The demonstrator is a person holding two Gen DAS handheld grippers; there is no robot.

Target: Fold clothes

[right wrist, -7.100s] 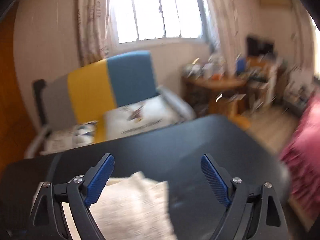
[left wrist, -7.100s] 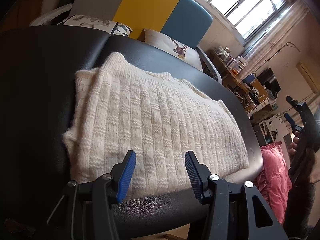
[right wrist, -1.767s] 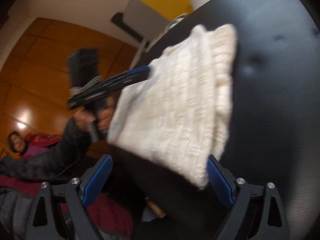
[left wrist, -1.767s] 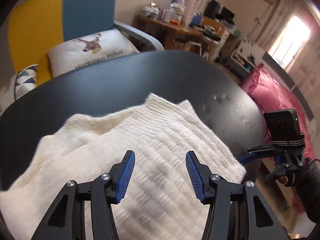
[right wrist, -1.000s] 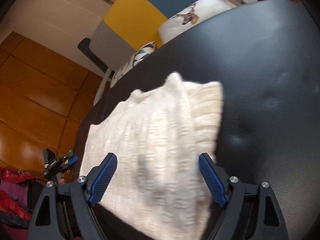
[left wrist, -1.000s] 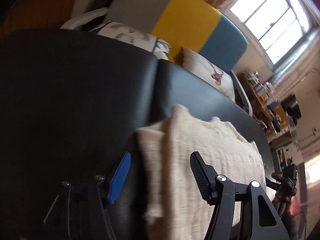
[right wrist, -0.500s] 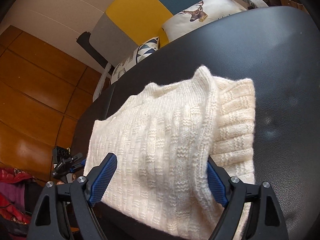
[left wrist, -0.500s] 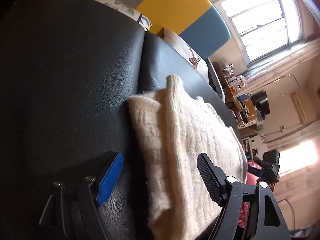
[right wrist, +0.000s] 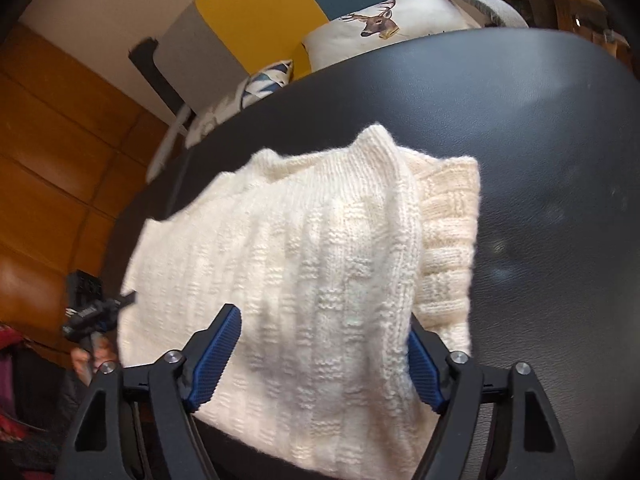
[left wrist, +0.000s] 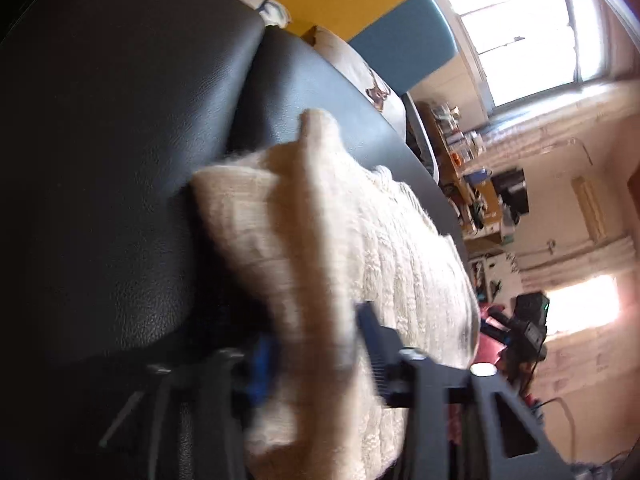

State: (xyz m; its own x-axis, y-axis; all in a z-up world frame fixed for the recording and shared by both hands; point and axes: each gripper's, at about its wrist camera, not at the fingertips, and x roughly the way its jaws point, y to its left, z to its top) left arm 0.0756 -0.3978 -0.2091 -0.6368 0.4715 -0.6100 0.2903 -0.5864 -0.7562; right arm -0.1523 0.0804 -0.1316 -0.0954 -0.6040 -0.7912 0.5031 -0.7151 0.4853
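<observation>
Your folded cream sweater (right wrist: 320,264) lies on the black padded table (right wrist: 540,140), toward the near edge, with its ribbed hem showing on the right side in the right wrist view. Nothing here serves as a container; the sweater simply rests on the leather top.

Your right gripper (right wrist: 320,360) sits at the near edge of the sweater, fingers spread wide with a good part of the folded stack between the blue pads (right wrist: 216,360). The pads look to be at the cloth's sides, not squeezing it. To the right of the sweater the table top is bare black leather out to the rounded rim, and beyond the far rim you have the deer cushion (right wrist: 384,16) and the grey, yellow and blue sofa back (right wrist: 256,12).

Your left gripper (left wrist: 316,360) comes in low from the sweater's (left wrist: 360,248) other end, tilted hard, and that view is smeared by motion. A thick fold of knit fills the gap between its fingers (left wrist: 376,344), and the pads seem pressed against it from both sides. To the left of the cloth in that view, dark leather runs on past a seam in the padding.

In the right wrist view your left hand (right wrist: 90,354) shows off the table's left edge, gripping its handle below the level of the top
</observation>
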